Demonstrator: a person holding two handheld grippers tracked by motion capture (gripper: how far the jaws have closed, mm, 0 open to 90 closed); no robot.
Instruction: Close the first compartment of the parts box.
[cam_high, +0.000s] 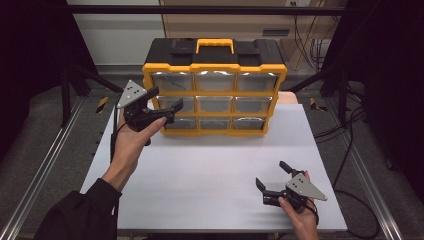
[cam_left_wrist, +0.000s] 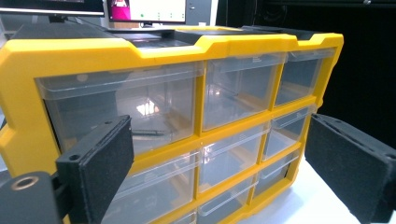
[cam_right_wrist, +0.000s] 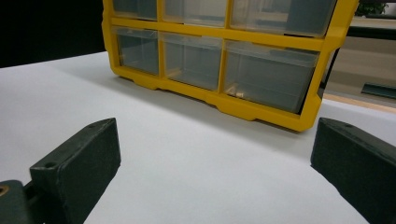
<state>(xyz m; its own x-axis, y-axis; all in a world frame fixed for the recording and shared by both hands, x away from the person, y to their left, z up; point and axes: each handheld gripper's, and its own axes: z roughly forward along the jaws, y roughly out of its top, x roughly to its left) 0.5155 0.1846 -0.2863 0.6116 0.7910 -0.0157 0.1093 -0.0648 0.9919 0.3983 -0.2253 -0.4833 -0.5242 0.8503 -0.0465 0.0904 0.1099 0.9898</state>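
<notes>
The left claw (cam_high: 161, 103) was held released directly before the drawer cabinet (cam_high: 215, 95), its left drawers just ahead, ready for gripping. The right claw (cam_high: 272, 175), also released, rested on the table (cam_high: 210, 170), cabinet well ahead.

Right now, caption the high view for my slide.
Left hand-held gripper open at yellow drawer organizer; right hand-held gripper open over white table.

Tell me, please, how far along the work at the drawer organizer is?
Early stage. All the clear drawers of the yellow organizer look closed. The left gripper, open, is up at its left drawers; the right gripper waits open over the table. Gripping and pulling a drawer remain.
</notes>
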